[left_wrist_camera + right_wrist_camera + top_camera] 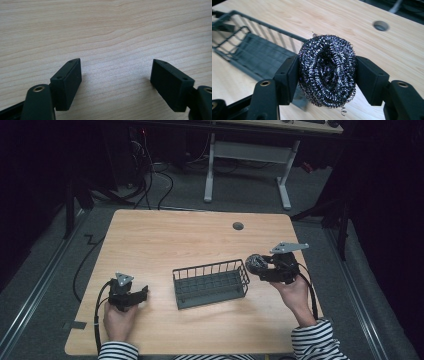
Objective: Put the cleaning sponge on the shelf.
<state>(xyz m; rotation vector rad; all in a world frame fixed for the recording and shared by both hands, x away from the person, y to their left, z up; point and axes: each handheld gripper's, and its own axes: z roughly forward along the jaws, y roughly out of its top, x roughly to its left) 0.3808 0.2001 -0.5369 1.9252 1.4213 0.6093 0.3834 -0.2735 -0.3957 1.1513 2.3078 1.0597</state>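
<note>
1. At a light wooden table [165, 235], a person in striped sleeves holds a two-jaw gripper in each hand, seen from the fixed camera above.
2. Gripped in the right gripper [265, 266] is a steel wool scourer [256, 264], held above the table just beside the right end of a dark wire basket [211, 283].
3. Seen along that gripper's own jaws, the right gripper [327, 75] has both black pads pressed against the sides of the scourer [327, 72], which bulges between them as a coiled, shiny metal ball.
4. Behind the scourer in that view, the basket [249, 50] lies to the left on the table [352, 25], and a round cable hole [380, 25] sits in the tabletop at upper right.
5. On the near left part of the table, well apart from the basket, the left gripper [131, 296] rests low in the person's left hand [117, 320].
6. Its own camera shows the left gripper [116, 75] with jaws spread wide apart and nothing between them, bare wood grain [112, 32] beneath.
7. Beyond the table's far edge, the overhead view shows a grey floor with loose cables [150, 180] and the white legs of another desk [247, 160].
</note>
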